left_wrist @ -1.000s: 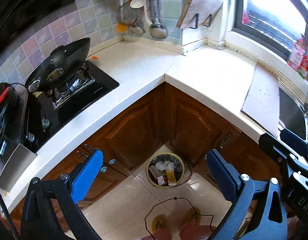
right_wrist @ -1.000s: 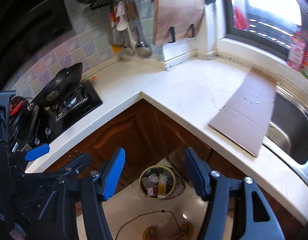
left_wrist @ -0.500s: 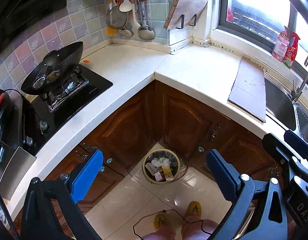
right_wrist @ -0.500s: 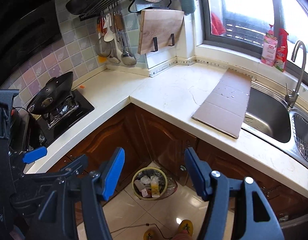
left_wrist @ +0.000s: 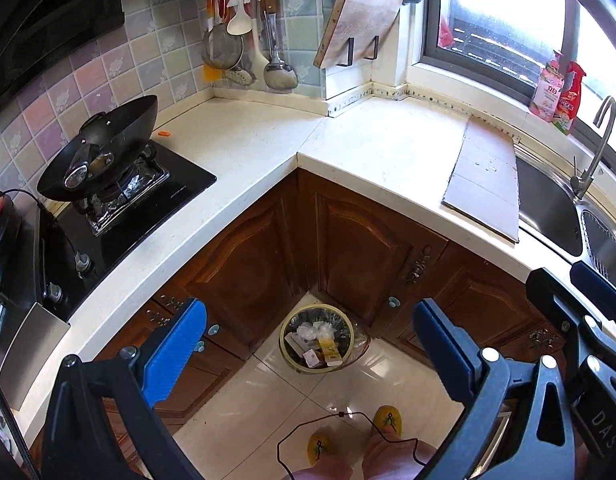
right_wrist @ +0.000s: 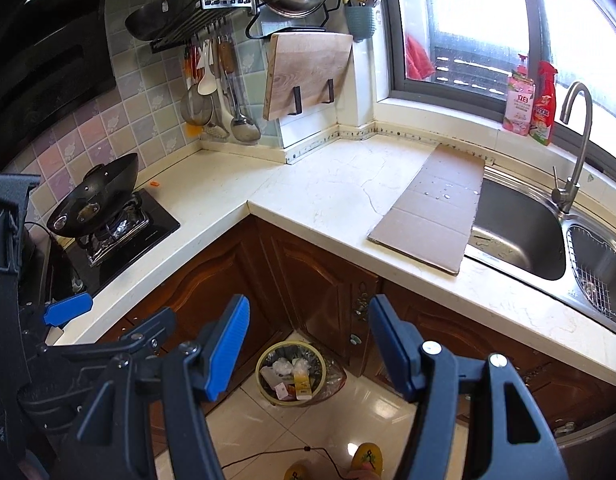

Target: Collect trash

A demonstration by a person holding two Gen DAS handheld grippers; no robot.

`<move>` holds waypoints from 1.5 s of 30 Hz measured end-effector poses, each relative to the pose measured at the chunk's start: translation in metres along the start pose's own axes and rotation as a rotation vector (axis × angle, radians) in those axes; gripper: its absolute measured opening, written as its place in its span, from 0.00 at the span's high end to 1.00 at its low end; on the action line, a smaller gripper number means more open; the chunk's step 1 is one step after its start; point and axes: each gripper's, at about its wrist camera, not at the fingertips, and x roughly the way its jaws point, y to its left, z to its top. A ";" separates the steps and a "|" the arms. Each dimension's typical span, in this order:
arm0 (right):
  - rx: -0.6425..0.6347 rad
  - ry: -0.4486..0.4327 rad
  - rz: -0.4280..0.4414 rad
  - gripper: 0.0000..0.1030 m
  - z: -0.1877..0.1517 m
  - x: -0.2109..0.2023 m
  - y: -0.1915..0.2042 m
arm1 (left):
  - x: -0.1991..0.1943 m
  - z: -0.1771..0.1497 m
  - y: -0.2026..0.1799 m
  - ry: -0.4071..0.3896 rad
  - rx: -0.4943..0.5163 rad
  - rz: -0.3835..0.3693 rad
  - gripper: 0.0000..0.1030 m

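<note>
A round trash bin (left_wrist: 283, 342) (right_wrist: 260, 374) lined with a bag stands on the floor in the cabinet corner. It holds white crumpled wrappers and a yellow packet (left_wrist: 328, 351) (right_wrist: 302, 381). My left gripper (left_wrist: 308, 320) hangs high above the bin, open, with nothing between its blue pads. My right gripper (right_wrist: 310, 314) is beside it, also open and empty, well above the bin. A small orange scrap (left_wrist: 163, 134) (right_wrist: 155, 184) lies on the white counter near the wok. A flat cardboard sheet (left_wrist: 484, 184) (right_wrist: 432, 216) lies on the counter, overlapping the sink's edge.
A wok (left_wrist: 95, 152) sits on the black hob at left. A steel sink (right_wrist: 516, 236) with a tap is at right, with bottles (right_wrist: 530, 100) on the window sill. Utensils and a chopping board (right_wrist: 308, 76) hang on the tiled wall. The person's slippered feet (left_wrist: 388, 420) and a cable are on the floor.
Both grippers have drawn back and up from the bin, which looks smaller. The sink, tap and window have come into view. Both jaws stay as wide as before.
</note>
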 end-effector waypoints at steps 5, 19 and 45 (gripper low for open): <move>0.009 -0.009 -0.003 0.39 0.002 -0.001 -0.003 | 0.000 0.003 -0.002 -0.008 0.009 -0.005 0.01; 0.031 -0.010 -0.008 0.39 0.006 0.005 -0.009 | 0.008 0.010 -0.007 -0.006 0.028 -0.019 0.01; 0.053 0.007 -0.026 0.39 0.011 0.016 -0.016 | 0.027 0.024 -0.015 0.015 0.058 -0.039 0.01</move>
